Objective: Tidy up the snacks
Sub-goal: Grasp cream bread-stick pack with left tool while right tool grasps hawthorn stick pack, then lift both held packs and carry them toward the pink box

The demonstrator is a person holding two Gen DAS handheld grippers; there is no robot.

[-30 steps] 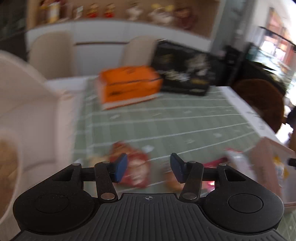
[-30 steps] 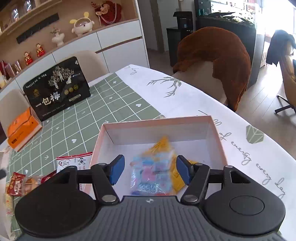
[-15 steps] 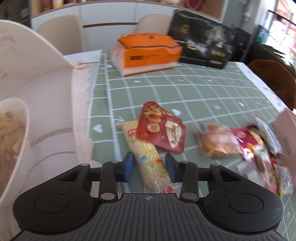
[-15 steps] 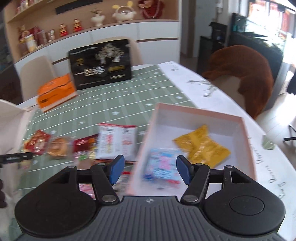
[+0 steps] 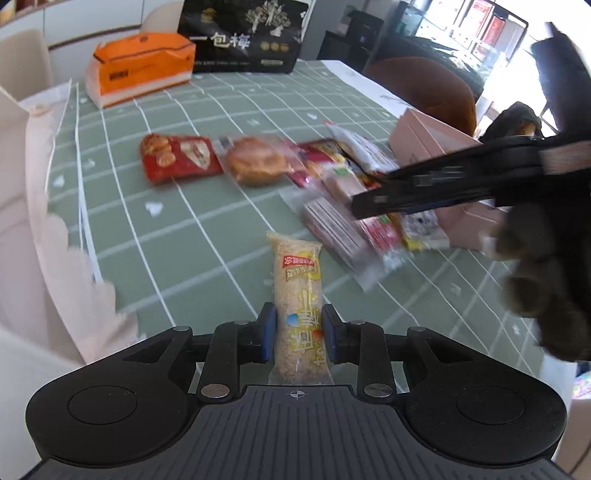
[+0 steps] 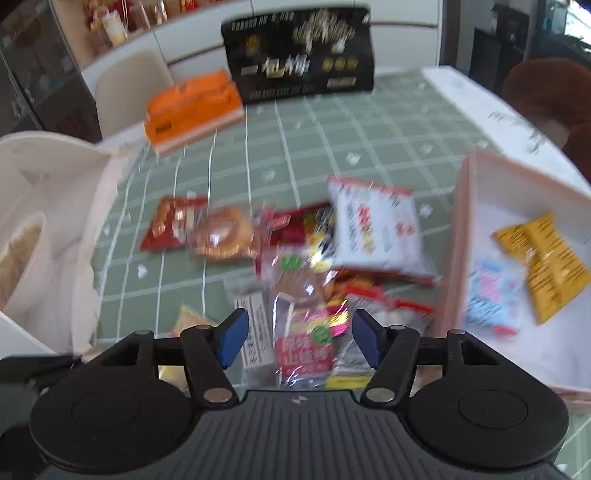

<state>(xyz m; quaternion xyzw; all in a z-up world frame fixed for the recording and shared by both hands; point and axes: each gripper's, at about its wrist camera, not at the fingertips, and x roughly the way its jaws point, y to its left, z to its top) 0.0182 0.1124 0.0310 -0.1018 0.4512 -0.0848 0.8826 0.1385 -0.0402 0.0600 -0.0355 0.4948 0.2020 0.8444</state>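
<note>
Left gripper [image 5: 298,334] clamps rice cracker packet [image 5: 301,306]; pile's [image 6: 317,280] labels seemingly blurred.

We saw our left gripper [image 5: 298,334] as matte black plastic with a ribbed grey base, blue pads [image 5: 268,332], silver screws and round caps; our right gripper [image 6: 298,338] matched it; at right frame, a black-gloved right hand [image 5: 546,273].

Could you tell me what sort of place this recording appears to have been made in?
Most likely a home dining room: a dining table under a green checked cloth, cream dining chairs drawn up to it, and a wall sideboard displaying figurines and jars. The scattered snack packets fit a household too.
</note>
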